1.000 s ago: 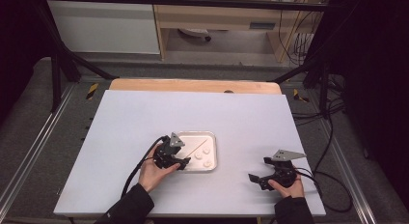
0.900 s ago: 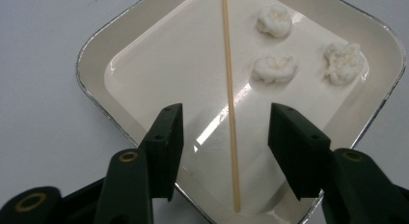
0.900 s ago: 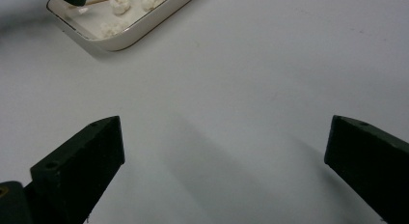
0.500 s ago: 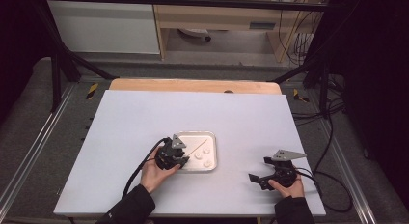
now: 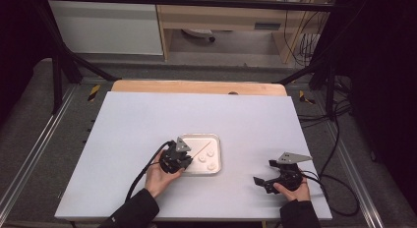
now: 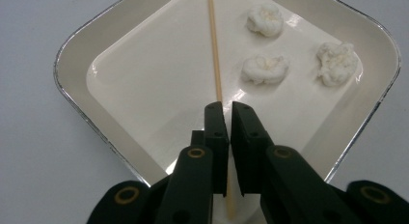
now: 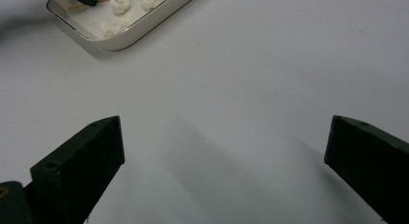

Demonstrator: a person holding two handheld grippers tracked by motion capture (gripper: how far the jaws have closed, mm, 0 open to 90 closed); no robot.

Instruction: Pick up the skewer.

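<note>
High view. Left gripper (image 5: 178,158): at the near-left corner of the white tray (image 5: 217,139), a shade nearer the person than a second ago, when it reached further over the rim. Right gripper (image 5: 275,177): unchanged, resting on the table (image 5: 147,120) near its front right edge, well apart from the tray. Broad bare tabletop lies behind and to the left of the tray; less room between the right gripper and the front edge.

Left gripper view. Jaws closed on the wooden skewer (image 6: 214,64), which runs from between them diagonally across the tray floor (its near end passes under the jaws). Three white marshmallow pieces (image 6: 265,69) lie to the skewer's right, clear of it, toward the rim.

Right gripper view. Jaws spread wide, holding nothing, over bare table. Tray corner with marshmallow pieces at upper left, well apart.
</note>
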